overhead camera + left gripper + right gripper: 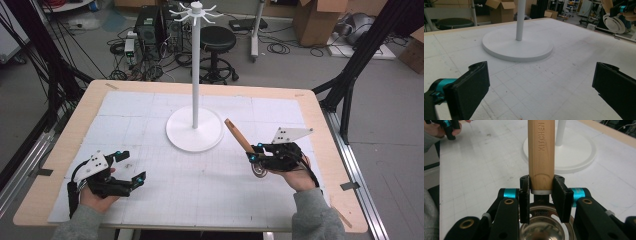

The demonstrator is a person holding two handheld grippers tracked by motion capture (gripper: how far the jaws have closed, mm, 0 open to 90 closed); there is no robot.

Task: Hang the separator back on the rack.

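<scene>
Right gripper (541, 195) clamped on stiff wooden utensil handle (541, 152) w/ heavy steel head low; left gripper (131, 169) apart.

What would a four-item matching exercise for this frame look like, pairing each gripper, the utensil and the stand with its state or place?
Column one:
1. left gripper
2. right gripper
3. wooden-handled utensil
4. white stand

Column two:
A. upright at the middle of the table
B. jaws wide apart, nothing between them
C. clamped at the base of its handle, metal head below the jaws
D. jaws shut on a wooden handle

Pairs: 1-B, 2-D, 3-C, 4-A
</scene>
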